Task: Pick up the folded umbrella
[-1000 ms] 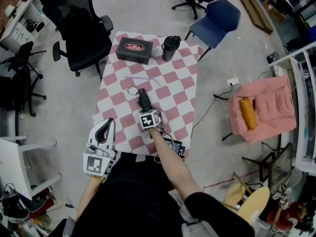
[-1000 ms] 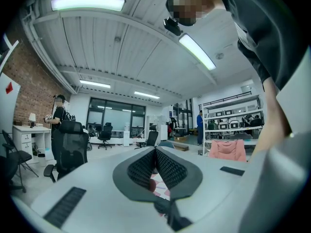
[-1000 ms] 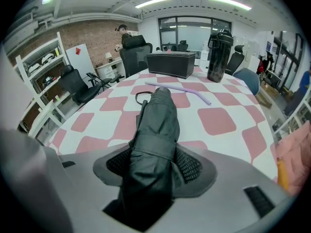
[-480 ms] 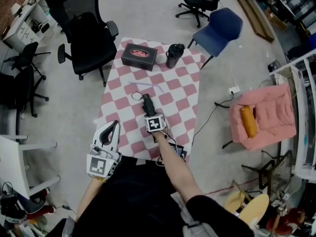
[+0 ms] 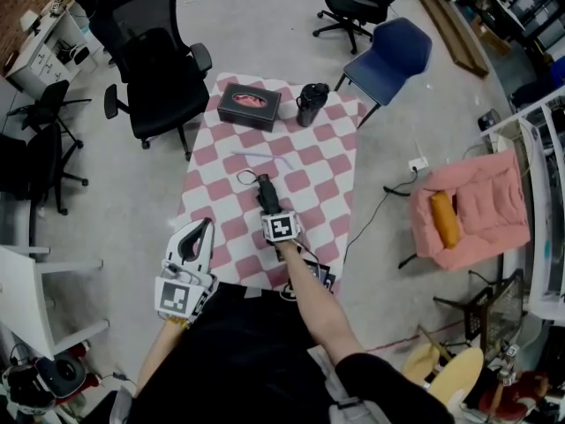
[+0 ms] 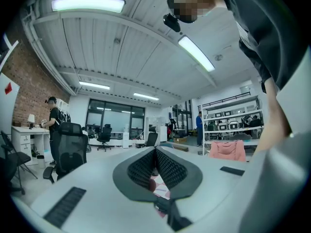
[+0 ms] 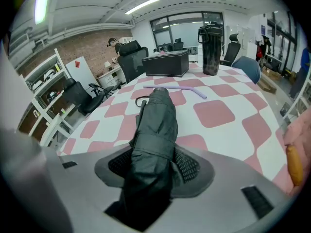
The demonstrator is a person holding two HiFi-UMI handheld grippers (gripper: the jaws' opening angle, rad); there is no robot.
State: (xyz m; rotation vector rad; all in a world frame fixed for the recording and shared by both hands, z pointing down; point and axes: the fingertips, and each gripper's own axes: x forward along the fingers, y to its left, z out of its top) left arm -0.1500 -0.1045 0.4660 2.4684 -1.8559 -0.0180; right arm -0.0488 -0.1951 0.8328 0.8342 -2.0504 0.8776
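**A:** What is changing right now?

**B:** The right gripper [image 7: 154,161] has just been closing its jaws, and the folded umbrella [image 7: 156,123] is sitting between them. The pads are now pressing on its near end, so it is grasping the umbrella (a wide hold, since the bundle is thick).

**A:** Is it coming up?

**B:** Not yet. Over the last second, in the head view, the umbrella is staying where it was, near the middle of the table [image 5: 328,153]. It is lying flat and running from the gripper toward 11 o'clock. I am judging that the grip is made and only the lift is left.

**A:** And the other hand?

**B:** The left gripper [image 6: 155,152] is hanging at 7 o'clock of the right one, by the table's near edge. Its jaws are clenched tip to tip on nothing.

**A:** How is the umbrella looking?

**B:** It is a soft black cylinder of creased fabric, cinched by 1 band, with a thin loop [image 7: 141,101] at the far end. The pads are dark and gridded, and they are probably biting well into cloth. The tablecloth is showing smooth pink and white checks. A boxy black tissue box [image 5: 250,104] is sitting at 12 o'clock of the umbrella, and a black tumbler [image 5: 310,104] at 1 o'clock.
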